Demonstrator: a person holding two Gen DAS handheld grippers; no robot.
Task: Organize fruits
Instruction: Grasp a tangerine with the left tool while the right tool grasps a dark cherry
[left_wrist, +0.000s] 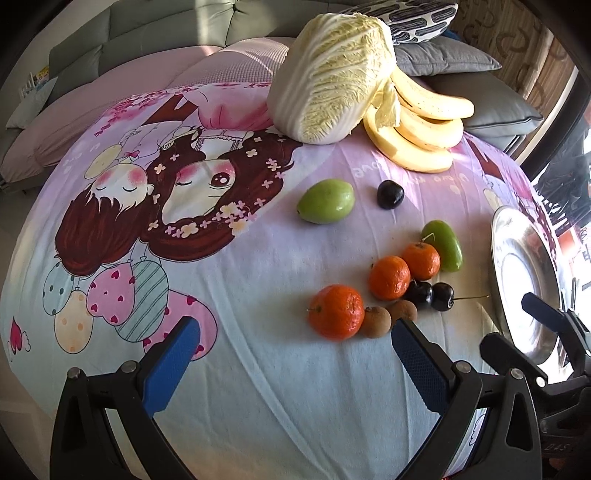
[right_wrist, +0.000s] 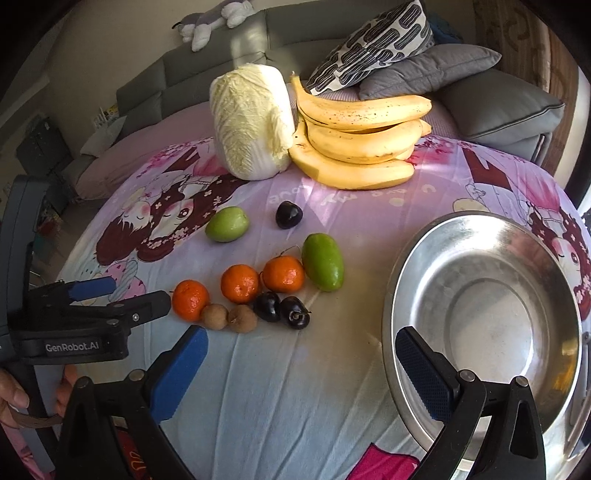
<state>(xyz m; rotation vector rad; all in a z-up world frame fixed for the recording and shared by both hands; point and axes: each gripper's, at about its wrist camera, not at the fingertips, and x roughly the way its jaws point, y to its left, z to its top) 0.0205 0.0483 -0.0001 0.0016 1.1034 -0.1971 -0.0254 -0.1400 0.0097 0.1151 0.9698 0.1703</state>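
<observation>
Three mandarins (left_wrist: 336, 312) (right_wrist: 240, 283), two brown longans (right_wrist: 214, 316), two dark cherries (right_wrist: 293, 313), a lone dark cherry (left_wrist: 390, 194) (right_wrist: 289, 214) and two green fruits (left_wrist: 326, 201) (right_wrist: 322, 266) lie on the cartoon-print cloth. A steel bowl (right_wrist: 546, 254) (left_wrist: 496, 236) stands empty to their right. My left gripper (left_wrist: 295, 336) is open and empty, just before the nearest mandarin; it also shows in the right wrist view (right_wrist: 122, 291). My right gripper (right_wrist: 301, 343) is open and empty, between the fruits and the bowl.
A napa cabbage (left_wrist: 332, 74) (right_wrist: 251, 122) and a bunch of bananas (left_wrist: 417, 122) (right_wrist: 362, 140) lie at the far side of the cloth. Cushions (right_wrist: 424, 74) and a grey sofa (right_wrist: 155, 81) stand behind.
</observation>
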